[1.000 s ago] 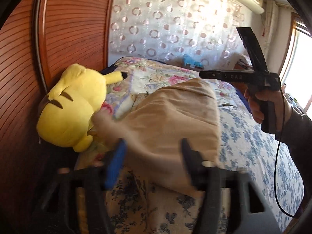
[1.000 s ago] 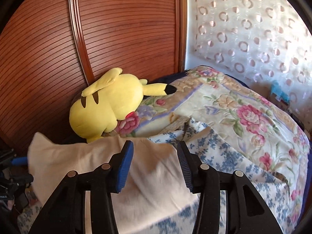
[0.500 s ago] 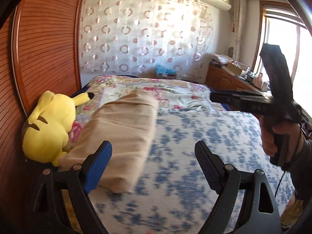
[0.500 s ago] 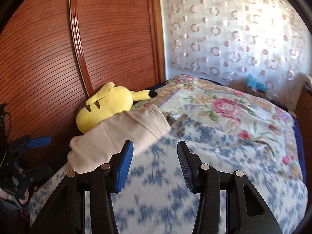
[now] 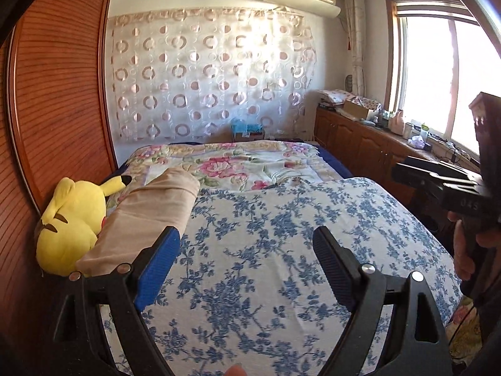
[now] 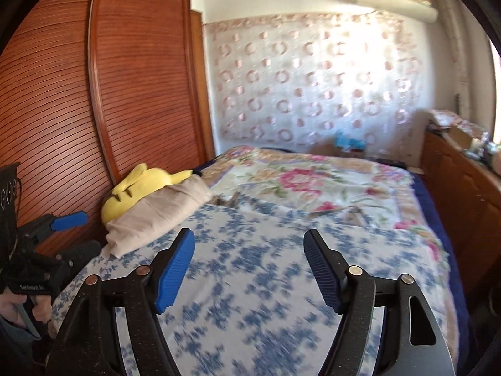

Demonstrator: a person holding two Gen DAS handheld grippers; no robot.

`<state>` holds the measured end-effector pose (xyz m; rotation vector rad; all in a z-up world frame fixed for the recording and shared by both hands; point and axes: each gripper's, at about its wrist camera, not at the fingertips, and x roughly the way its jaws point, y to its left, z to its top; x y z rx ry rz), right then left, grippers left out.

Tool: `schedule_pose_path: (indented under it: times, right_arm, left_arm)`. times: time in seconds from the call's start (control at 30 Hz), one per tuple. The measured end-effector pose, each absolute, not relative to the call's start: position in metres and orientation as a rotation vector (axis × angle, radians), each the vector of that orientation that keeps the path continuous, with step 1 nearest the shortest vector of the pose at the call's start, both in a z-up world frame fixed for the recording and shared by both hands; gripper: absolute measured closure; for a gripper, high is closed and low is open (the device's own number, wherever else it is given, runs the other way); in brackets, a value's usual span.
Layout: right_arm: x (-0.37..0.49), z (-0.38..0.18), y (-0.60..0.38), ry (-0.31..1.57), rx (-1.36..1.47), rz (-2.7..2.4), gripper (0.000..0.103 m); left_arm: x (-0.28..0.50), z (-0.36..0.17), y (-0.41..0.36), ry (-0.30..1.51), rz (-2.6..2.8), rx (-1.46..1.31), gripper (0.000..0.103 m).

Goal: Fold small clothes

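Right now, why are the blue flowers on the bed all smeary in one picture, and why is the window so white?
Right wrist view: the blue-flowered sheet is streaked by motion blur, and the beige folded cloth looks soft. Left wrist view: the sheet is sharp; the window is blown out white by daylight. Both views: the fisheye lens bends the wooden wardrobe into curves.

A yellow plush toy [image 5: 70,225] lies against the wooden wardrobe [image 5: 59,100] on the floral-sheeted bed [image 5: 281,219].
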<state>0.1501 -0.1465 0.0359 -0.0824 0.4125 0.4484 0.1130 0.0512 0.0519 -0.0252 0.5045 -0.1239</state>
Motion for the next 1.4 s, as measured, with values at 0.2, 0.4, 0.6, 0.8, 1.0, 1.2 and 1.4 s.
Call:
schedule_pose_path:
  times: [0.2, 0.4, 0.6, 0.8, 1.0, 1.2, 1.4]
  right_arm:
    - [0.109, 0.038, -0.161, 0.366, -0.040, 0.380, 0.027]
    - [0.081, 0.032, -0.159, 0.338, -0.025, 0.346, 0.027]
    - [0.067, 0.027, -0.160, 0.325, -0.023, 0.327, 0.027]
    - [0.061, 0.025, -0.164, 0.315, -0.020, 0.318, 0.027]
    - [0.060, 0.024, -0.167, 0.312, -0.020, 0.315, 0.027]
    - [0.055, 0.023, -0.170, 0.308, -0.022, 0.313, 0.027]
    - [0.054, 0.023, -0.174, 0.304, -0.024, 0.315, 0.027]
  left_arm:
    - [0.095, 0.062, 0.033, 0.473, -0.102, -0.027, 0.016]
    - [0.079, 0.068, 0.020, 0.453, -0.080, -0.011, 0.016]
    - [0.073, 0.073, 0.012, 0.445, -0.084, -0.005, 0.016]
    - [0.069, 0.077, 0.009, 0.435, -0.089, -0.013, 0.016]
    - [0.066, 0.079, 0.009, 0.432, -0.094, -0.026, 0.016]
    - [0.065, 0.079, 0.003, 0.433, -0.103, -0.027, 0.016]
    - [0.066, 0.079, 0.003, 0.433, -0.102, -0.024, 0.016]
